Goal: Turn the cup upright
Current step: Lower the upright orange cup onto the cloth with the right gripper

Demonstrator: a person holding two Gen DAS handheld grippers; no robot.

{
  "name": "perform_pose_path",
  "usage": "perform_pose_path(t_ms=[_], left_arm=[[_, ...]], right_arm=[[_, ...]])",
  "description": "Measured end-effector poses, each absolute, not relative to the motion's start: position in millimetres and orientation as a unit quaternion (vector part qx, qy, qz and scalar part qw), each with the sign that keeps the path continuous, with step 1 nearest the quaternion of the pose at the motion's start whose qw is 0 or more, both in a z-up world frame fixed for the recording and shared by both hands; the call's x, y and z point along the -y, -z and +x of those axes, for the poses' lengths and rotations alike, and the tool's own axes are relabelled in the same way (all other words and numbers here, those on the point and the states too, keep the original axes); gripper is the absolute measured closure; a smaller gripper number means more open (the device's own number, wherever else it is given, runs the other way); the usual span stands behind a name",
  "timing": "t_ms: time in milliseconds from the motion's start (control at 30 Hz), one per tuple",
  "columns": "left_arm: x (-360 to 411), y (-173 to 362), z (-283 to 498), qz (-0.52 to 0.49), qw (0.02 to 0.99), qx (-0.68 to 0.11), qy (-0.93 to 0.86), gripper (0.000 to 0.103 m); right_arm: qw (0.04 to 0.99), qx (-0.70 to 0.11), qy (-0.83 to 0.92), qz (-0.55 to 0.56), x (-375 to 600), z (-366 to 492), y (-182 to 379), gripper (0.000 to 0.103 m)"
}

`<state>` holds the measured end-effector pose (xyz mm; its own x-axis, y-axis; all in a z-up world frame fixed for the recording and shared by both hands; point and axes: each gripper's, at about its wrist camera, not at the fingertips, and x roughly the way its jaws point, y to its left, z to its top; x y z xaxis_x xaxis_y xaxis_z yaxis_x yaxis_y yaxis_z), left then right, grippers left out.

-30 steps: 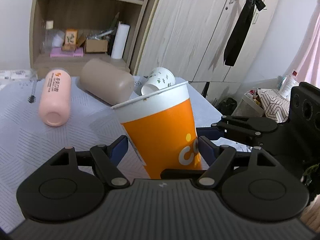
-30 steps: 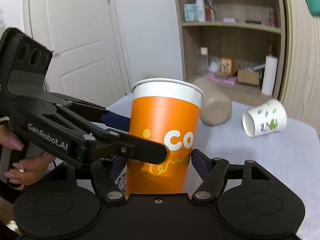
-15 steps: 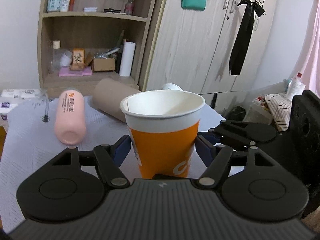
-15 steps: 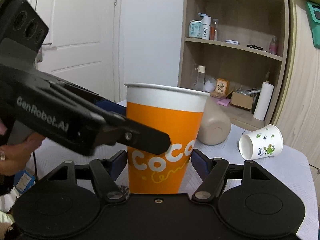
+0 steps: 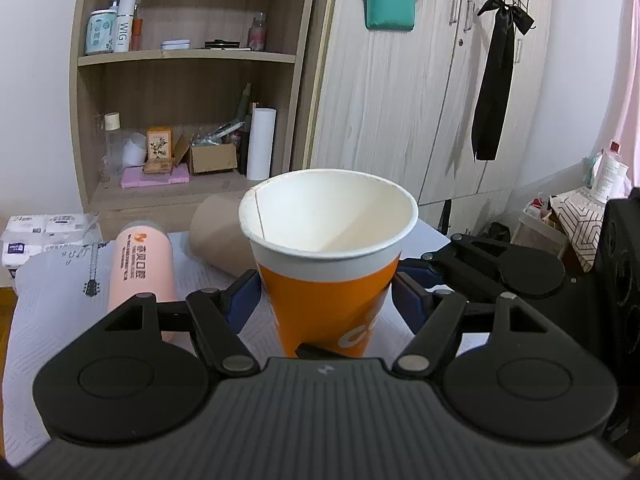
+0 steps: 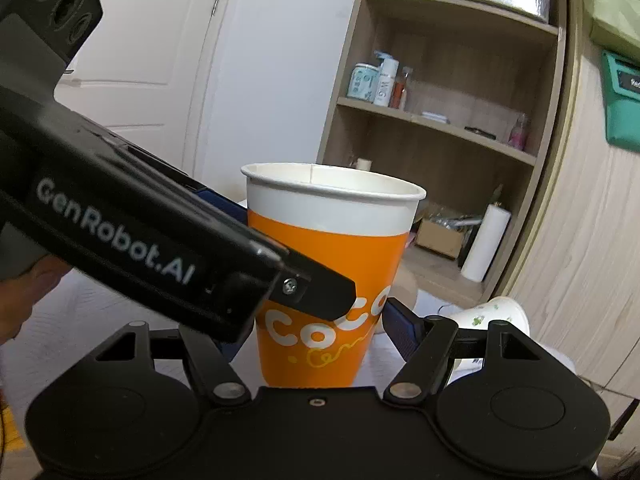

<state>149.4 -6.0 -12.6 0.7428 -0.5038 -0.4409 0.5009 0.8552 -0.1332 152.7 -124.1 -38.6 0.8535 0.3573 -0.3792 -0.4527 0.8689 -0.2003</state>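
An orange and white paper cup [image 5: 328, 280] stands mouth up between the fingers of my left gripper [image 5: 326, 292], whose blue pads press its sides. In the right wrist view the same cup [image 6: 328, 276] sits between the pads of my right gripper [image 6: 316, 332]; the right pad touches the cup, and the left pad is hidden behind the left gripper's body [image 6: 160, 248], which crosses in front. The cup's base is hidden behind the gripper bodies.
A pink bottle [image 5: 140, 264] and a tan cylinder [image 5: 216, 236] lie on the pale tablecloth [image 5: 52, 304] behind the cup. A white floral cup [image 6: 496, 316] lies on its side at the right. A wooden shelf unit [image 5: 192, 120] and wardrobe [image 5: 420, 92] stand behind.
The cup has gone from tilted to upright, and both cameras now sit lower and look up more at the room. Both grippers have stayed around the cup.
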Motion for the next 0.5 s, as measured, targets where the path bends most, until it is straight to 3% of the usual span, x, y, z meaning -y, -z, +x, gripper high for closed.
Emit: perform_pose_path(t_ms=[500], left_arm=[[25.5,20.5,165.2,-0.002,0.927,-0.251,0.279,0.032]], right_arm=[[0.953,-0.191,-0.214,-0.100,146.1,169.8,47.9,0.027]])
